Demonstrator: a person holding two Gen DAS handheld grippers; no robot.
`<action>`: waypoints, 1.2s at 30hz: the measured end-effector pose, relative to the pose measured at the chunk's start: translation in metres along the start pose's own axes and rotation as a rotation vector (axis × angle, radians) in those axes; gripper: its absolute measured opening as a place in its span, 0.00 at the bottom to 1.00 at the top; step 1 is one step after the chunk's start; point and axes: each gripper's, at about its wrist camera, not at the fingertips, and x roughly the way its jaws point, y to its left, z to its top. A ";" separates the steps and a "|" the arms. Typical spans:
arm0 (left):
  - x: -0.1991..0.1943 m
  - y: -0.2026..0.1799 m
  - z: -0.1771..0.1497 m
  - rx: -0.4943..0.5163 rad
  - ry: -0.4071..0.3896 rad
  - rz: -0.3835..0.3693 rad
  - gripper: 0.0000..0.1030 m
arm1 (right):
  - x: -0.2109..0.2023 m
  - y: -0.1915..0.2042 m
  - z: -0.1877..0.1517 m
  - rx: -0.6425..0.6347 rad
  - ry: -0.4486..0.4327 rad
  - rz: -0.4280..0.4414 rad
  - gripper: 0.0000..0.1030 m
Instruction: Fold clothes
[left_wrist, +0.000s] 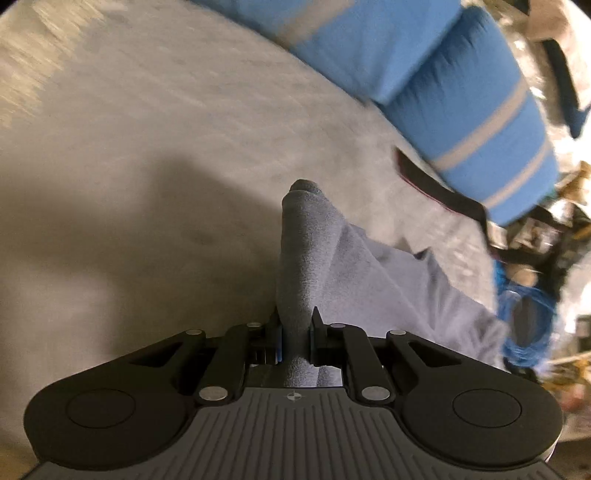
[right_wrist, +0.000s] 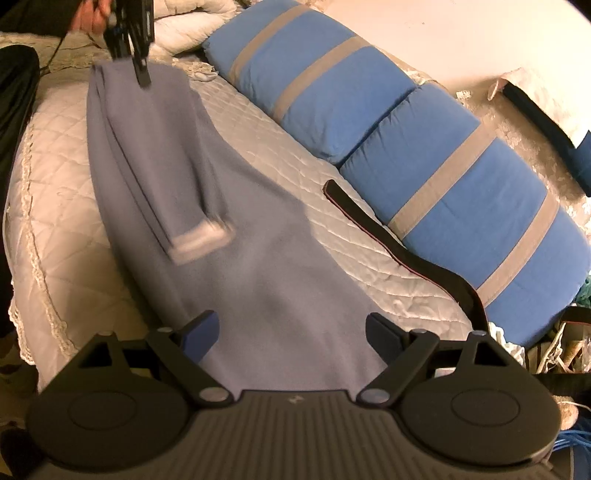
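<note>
Nearest, the right gripper (right_wrist: 291, 334) hovers spread over the lavender garment's (right_wrist: 258, 266) near end, pinching nothing. Farther off, the left gripper (right_wrist: 142, 74) is pressed together on a bunched edge (left_wrist: 299, 258), raising it off the quilted bed (right_wrist: 74, 206). Folding looks barely begun: most cloth lies loose, one sleeve (right_wrist: 195, 236) dangling, blue pillows (right_wrist: 461, 192) beyond.

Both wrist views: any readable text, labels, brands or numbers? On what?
None readable.
Small pale emblem on the left gripper's ribbed grey body: a symbol, no letters.
The same kind of mark on the right gripper's body: too small to read.
Grey-blue fleece garment, blue grey-striped pillows: no print visible.
</note>
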 end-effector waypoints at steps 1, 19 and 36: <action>-0.014 0.005 0.003 -0.008 -0.015 0.043 0.11 | -0.001 0.000 0.000 -0.003 -0.003 -0.001 0.90; -0.092 -0.149 -0.023 -0.008 -0.117 -0.011 0.11 | -0.004 0.007 0.000 -0.032 -0.033 -0.008 0.90; 0.029 -0.280 -0.053 0.112 0.027 -0.146 0.12 | -0.012 0.000 -0.004 0.025 -0.078 0.001 0.91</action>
